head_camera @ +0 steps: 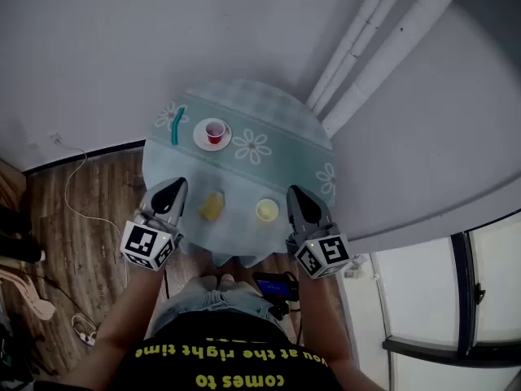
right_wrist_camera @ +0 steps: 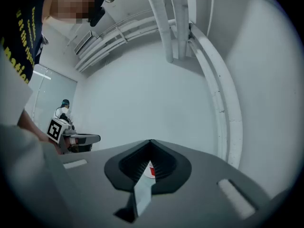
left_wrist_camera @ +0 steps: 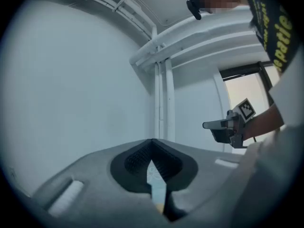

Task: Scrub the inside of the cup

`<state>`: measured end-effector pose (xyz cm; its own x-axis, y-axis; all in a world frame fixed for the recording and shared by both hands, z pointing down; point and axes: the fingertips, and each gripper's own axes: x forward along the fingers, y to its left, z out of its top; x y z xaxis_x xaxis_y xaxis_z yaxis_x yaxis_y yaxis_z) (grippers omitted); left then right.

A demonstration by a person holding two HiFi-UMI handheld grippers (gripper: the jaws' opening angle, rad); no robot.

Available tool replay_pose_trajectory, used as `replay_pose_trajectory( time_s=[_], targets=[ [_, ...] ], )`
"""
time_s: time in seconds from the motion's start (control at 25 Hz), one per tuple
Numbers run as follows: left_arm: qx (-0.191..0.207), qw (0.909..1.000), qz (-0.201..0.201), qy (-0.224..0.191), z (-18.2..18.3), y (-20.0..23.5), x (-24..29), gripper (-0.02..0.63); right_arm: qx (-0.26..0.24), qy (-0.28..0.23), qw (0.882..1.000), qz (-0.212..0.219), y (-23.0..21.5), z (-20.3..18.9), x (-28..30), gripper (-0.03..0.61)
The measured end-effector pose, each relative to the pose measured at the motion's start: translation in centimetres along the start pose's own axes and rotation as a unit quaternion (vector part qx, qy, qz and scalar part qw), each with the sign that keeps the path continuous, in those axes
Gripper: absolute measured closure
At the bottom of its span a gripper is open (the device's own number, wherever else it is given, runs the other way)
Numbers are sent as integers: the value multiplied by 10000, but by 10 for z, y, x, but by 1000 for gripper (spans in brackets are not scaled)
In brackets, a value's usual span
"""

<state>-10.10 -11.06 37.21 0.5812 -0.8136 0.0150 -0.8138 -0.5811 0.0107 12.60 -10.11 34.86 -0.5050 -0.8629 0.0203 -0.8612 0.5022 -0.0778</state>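
Left gripper and right gripper are held level over the table's near edge, left and right. Both sets of fingers are closed together and hold nothing. Between them sit a yellow lump and a small yellow cup. Toward the far edge, a red cup stands upright on a white saucer, with a teal stick just to its left.
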Motion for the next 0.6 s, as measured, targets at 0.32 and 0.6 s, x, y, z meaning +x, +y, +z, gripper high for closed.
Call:
replay_pose_trajectory(
  time_s=[0.32, 0.6],
  targets=[
    [-21, 10000, 3, 21, -3, 3, 3, 614, 25, 15, 10000, -10, -1, -1, 4, 572],
    [-69, 9999, 30, 105, -12, 6, 7, 614, 108, 38, 9999, -31, -3, -7, 7, 572]
  ],
)
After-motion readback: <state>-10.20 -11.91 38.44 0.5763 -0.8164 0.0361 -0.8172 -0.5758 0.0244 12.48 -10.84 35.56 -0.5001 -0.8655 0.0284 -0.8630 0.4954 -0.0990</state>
